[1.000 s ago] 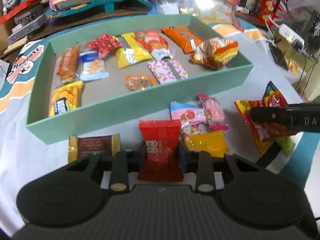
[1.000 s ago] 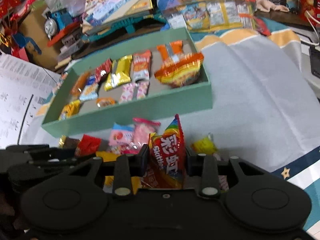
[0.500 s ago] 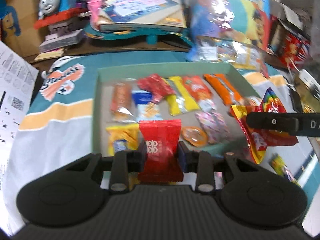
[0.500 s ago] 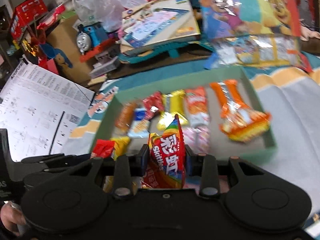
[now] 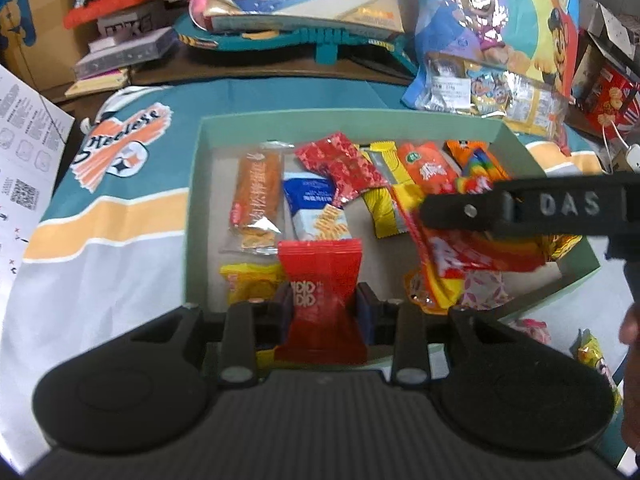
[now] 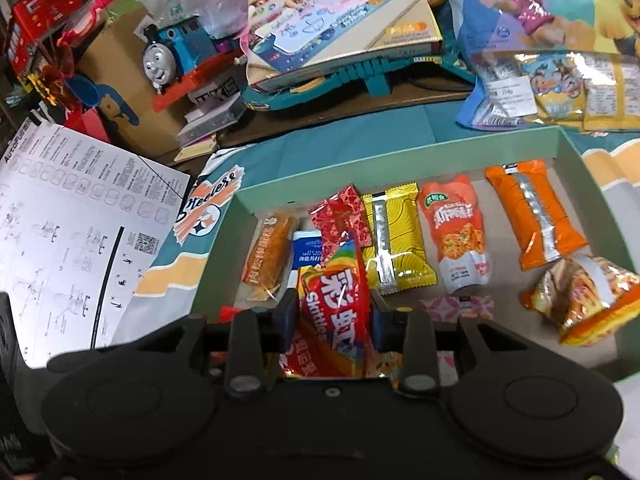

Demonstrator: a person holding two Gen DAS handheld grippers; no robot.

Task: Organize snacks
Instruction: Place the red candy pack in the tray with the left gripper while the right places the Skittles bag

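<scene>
Left wrist view: the left gripper (image 5: 322,306) pinches a red snack packet (image 5: 320,280) upright between its pads, above the near edge of the green tray (image 5: 192,216). The right gripper (image 6: 332,316) clamps a Skittles bag (image 6: 336,304) the same way, hanging over the tray's near left part, beside the yellow packet (image 6: 394,240) lying inside.

The surface is covered by a teal, yellow and white cloth (image 5: 100,216) with a printed logo. A green tray (image 5: 192,208) is set on it just ahead of the jaws. A printed sheet (image 6: 72,248) is laid off to the left, and a big cartoon snack bag (image 6: 540,92) is parked beyond the tray.
</scene>
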